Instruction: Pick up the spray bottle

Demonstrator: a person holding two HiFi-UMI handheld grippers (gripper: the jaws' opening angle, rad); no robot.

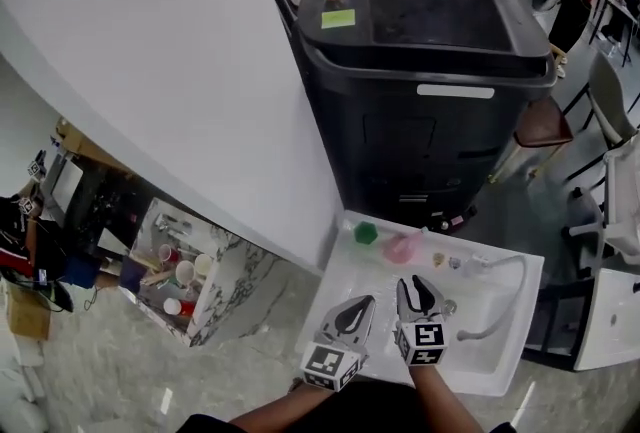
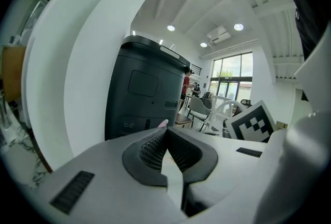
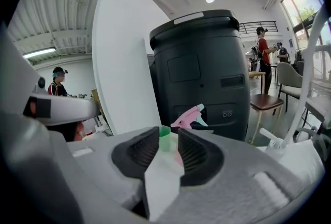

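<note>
The pink spray bottle (image 1: 402, 247) lies on the white table (image 1: 505, 366), near its far edge. In the right gripper view its pink head (image 3: 187, 117) shows just past the jaws. My right gripper (image 1: 418, 285) is a short way on the near side of it, open, with nothing between its fingers (image 3: 192, 151). My left gripper (image 1: 366, 302) hangs beside it on the left, shut and empty; a pink tip of the bottle (image 2: 163, 123) peeks over its jaws. A green block (image 1: 366, 232) sits left of the bottle.
A big black bin (image 1: 430, 71) stands right behind the table. A white wall (image 1: 150, 71) runs along the left. Small bits (image 1: 446, 262) and a white hose (image 1: 497, 313) lie on the table's right part. A brown chair (image 1: 543, 125) stands at the right.
</note>
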